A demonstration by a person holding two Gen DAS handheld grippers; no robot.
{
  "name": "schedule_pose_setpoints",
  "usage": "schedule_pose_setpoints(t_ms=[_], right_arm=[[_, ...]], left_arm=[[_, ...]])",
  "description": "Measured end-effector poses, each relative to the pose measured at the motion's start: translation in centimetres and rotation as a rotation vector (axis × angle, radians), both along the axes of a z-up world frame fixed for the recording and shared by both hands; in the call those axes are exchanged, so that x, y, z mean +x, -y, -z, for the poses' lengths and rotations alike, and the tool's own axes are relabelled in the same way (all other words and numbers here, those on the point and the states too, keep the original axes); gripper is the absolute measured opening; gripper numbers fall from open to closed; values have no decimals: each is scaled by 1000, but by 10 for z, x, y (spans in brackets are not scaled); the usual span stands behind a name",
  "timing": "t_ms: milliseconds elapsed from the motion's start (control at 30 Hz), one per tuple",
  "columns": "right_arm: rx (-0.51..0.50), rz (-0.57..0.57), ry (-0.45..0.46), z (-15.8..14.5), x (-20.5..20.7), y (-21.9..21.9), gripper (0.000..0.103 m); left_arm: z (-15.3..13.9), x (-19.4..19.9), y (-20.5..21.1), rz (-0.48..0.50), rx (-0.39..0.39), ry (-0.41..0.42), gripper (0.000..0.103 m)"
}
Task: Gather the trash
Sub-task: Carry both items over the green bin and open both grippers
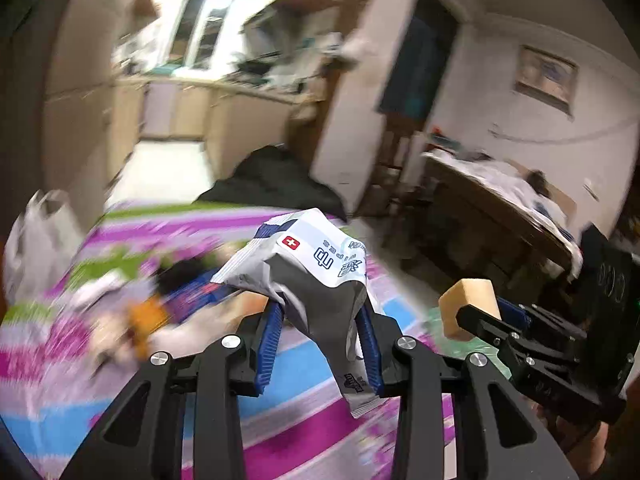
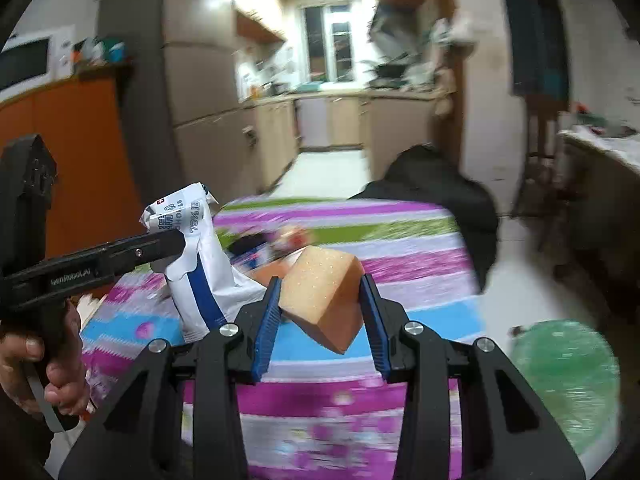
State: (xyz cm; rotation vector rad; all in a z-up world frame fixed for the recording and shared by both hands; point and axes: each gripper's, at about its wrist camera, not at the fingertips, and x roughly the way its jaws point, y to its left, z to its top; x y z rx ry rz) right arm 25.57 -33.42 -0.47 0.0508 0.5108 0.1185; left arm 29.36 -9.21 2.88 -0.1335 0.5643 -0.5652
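My left gripper (image 1: 320,312) is shut on a crumpled white and blue wipes packet (image 1: 316,264) and holds it above the striped tablecloth (image 1: 280,432). It also shows at the left of the right wrist view (image 2: 172,246), with the packet (image 2: 200,264). My right gripper (image 2: 320,300) is shut on a tan sponge block (image 2: 320,296), also held above the table. In the left wrist view the right gripper (image 1: 464,312) is at the right with the sponge (image 1: 468,304). More litter lies blurred on the cloth (image 1: 140,312).
A white plastic bag (image 1: 36,240) stands at the table's left. A green bag (image 2: 568,380) sits on the floor to the right. A black coat (image 2: 432,184) hangs at the table's far end. A wooden table (image 1: 500,216) is to the right, and an orange cabinet (image 2: 80,160) is to the left.
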Motion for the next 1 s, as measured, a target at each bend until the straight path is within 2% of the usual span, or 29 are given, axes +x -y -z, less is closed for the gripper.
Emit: schedule_pose_setpoints(t_ms=[233, 433, 633, 767, 1000], right_arm=[[-13, 194, 1, -28, -23, 103, 38], [-1, 338, -60, -29, -31, 182, 38], [29, 413, -153, -10, -35, 237, 38], [72, 427, -228, 10, -32, 260, 38], [178, 431, -353, 53, -20, 293, 38]], left_arm=[[-35, 7, 138, 196, 38, 42, 37], [-32, 5, 255, 328, 103, 33, 37], [-7, 9, 348, 396, 210, 9, 37], [15, 21, 393, 435, 271, -22, 37], [61, 48, 434, 468, 365, -88, 37]])
